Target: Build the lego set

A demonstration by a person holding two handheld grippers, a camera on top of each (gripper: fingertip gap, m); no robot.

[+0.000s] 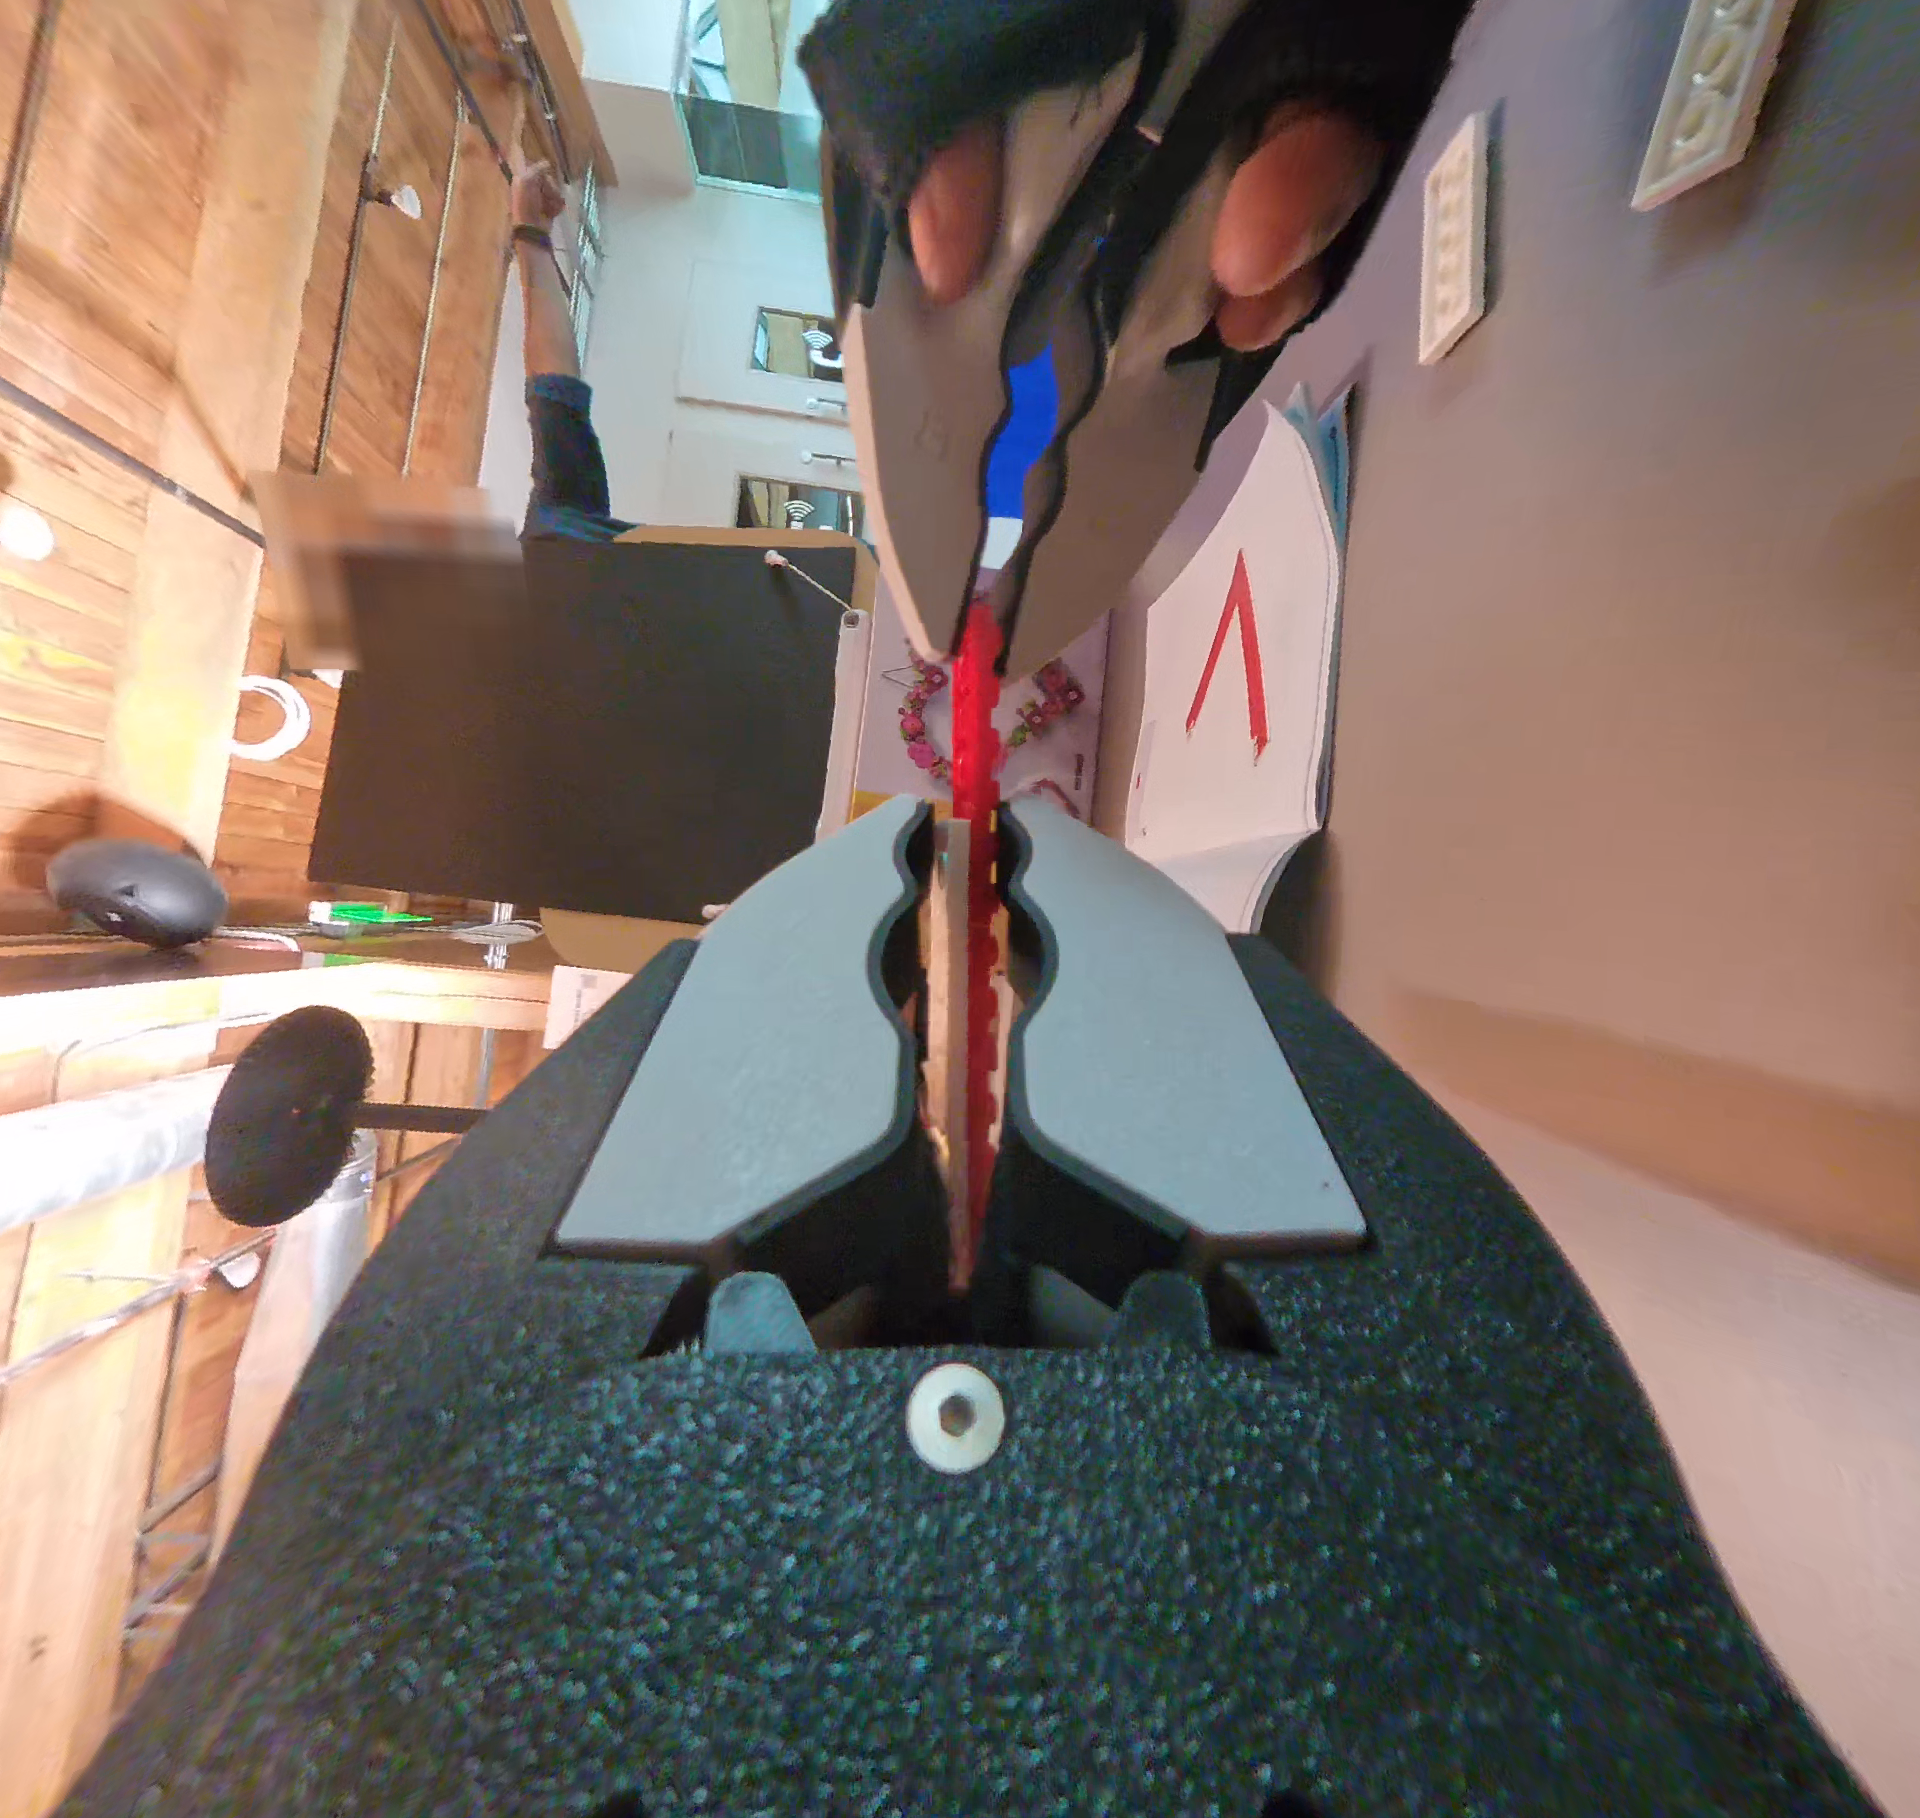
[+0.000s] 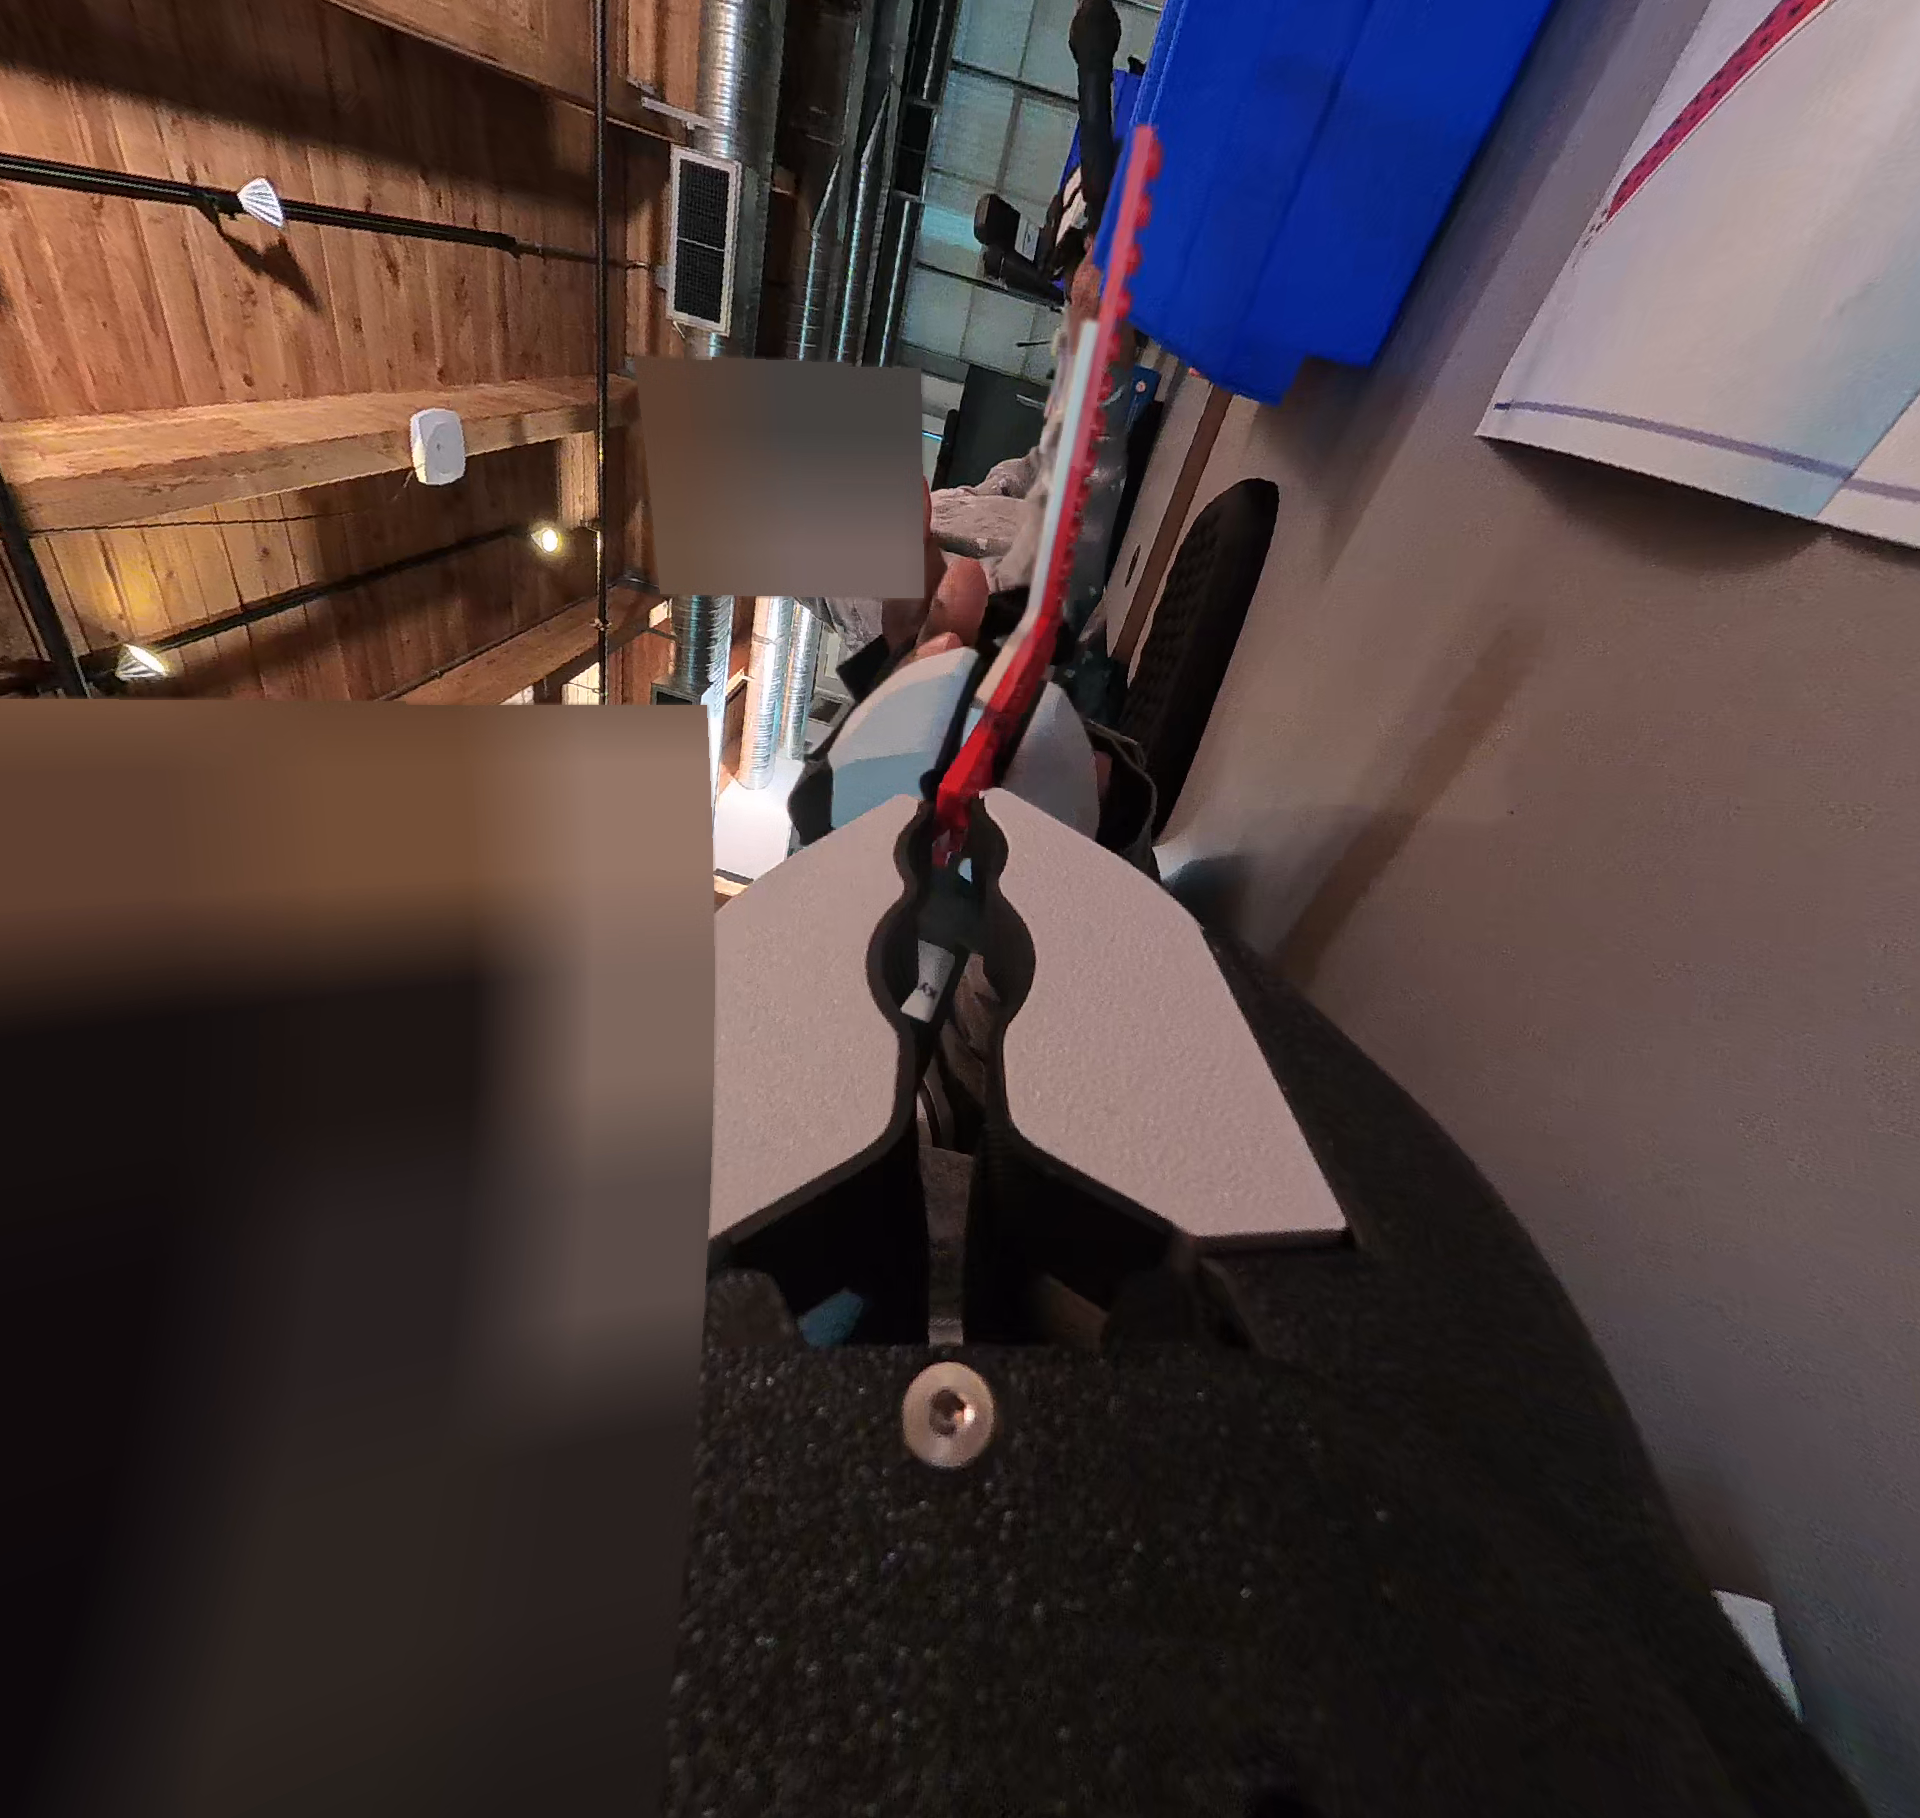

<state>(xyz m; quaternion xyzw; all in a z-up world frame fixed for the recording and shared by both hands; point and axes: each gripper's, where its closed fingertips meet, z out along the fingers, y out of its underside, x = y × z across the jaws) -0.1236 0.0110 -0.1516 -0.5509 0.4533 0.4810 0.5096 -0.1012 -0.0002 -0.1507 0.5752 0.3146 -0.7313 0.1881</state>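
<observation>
A long thin red lego strip point(image 1: 975, 719) hangs in the air between my two grippers. My left gripper point(image 1: 971, 818) is shut on its near end, with a tan plate point(image 1: 948, 989) against the strip between the jaws. My right gripper point(image 1: 971, 646), held by a hand in a black glove, is shut on the far end. In the right wrist view my right gripper point(image 2: 951, 818) clamps the strip's tip. The strip point(image 2: 1117, 314) runs up and away with a white piece point(image 2: 1070, 459) along it. The left gripper's grey fingers point(image 2: 894, 740) show just behind.
The grey table point(image 1: 1662, 729) lies on the right. It holds an open instruction booklet point(image 1: 1236, 688), two white lego plates point(image 1: 1455, 241) point(image 1: 1730, 33) and a blue box point(image 2: 1299, 137). A black monitor point(image 1: 582, 719) and a person point(image 1: 561, 438) are behind. The grippers are tip to tip, or close to it.
</observation>
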